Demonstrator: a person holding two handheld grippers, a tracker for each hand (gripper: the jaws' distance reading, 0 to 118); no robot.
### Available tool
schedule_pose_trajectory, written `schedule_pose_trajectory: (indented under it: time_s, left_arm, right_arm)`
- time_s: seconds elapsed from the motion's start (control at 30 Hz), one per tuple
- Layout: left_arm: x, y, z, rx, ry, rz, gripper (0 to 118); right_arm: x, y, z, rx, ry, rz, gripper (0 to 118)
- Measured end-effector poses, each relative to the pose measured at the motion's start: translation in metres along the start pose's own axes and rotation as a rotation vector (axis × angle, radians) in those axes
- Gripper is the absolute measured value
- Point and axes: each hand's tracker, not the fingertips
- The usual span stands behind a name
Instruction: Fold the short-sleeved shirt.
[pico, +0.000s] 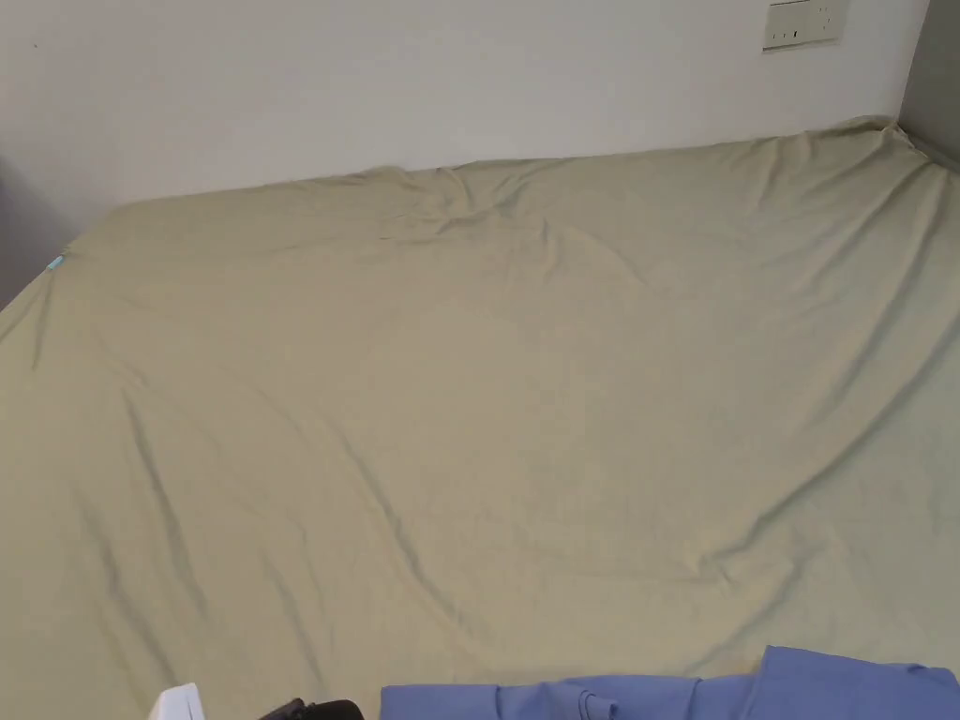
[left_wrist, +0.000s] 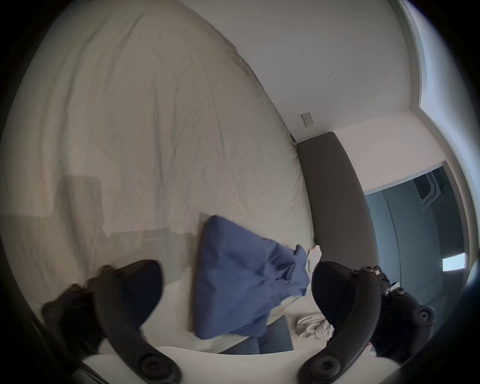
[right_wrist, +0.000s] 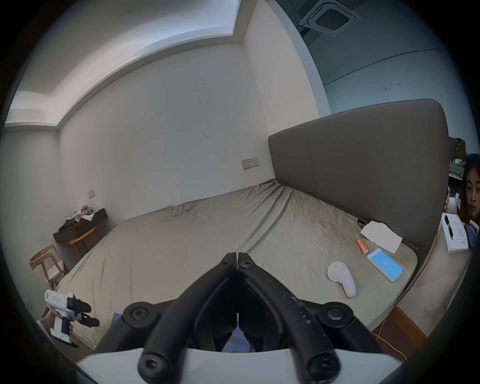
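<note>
- This place is a bedroom in a home.
- A big bed (right_wrist: 207, 233) with a wrinkly tan sheet (pico: 469, 394) takes up most of the room.
- A tall grey padded headboard (right_wrist: 358, 161) stands at one end of the bed.
- The plain white walls (right_wrist: 155, 135) have small switch plates (right_wrist: 250, 163).
- A dark shelf (right_wrist: 80, 228) with piled clothes sits in a corner, near wooden chairs (right_wrist: 48, 262).
- A phone (right_wrist: 385, 265) lies on the bed.
</note>
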Motion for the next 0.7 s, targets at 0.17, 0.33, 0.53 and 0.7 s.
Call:
schedule_pose_trajectory:
  time_s: [0.17, 0.33, 0.53, 0.7]
  left_arm:
    - [-0.014, -0.005, -0.044, -0.138, -0.066, -0.01, 112]
    - [0.024, -0.02, -0.05, -0.113, -0.108, 0.001, 82]
    - [0.014, -0.025, -0.061, -0.148, 0.036, -0.093, 12]
    - [0.004, -0.005, -0.039, -0.122, 0.002, -0.034, 9]
  right_arm:
    - [-0.002, 0.001, 0.002, -0.007, -0.012, 0.009, 1]
    - [-0.004, 0.003, 0.002, -0.009, -0.015, 0.013, 1]
    - [-0.008, 0.004, 0.0, -0.006, -0.005, 0.022, 1]
    - [-0.006, 0.003, -0.001, -0.01, -0.007, 0.027, 1]
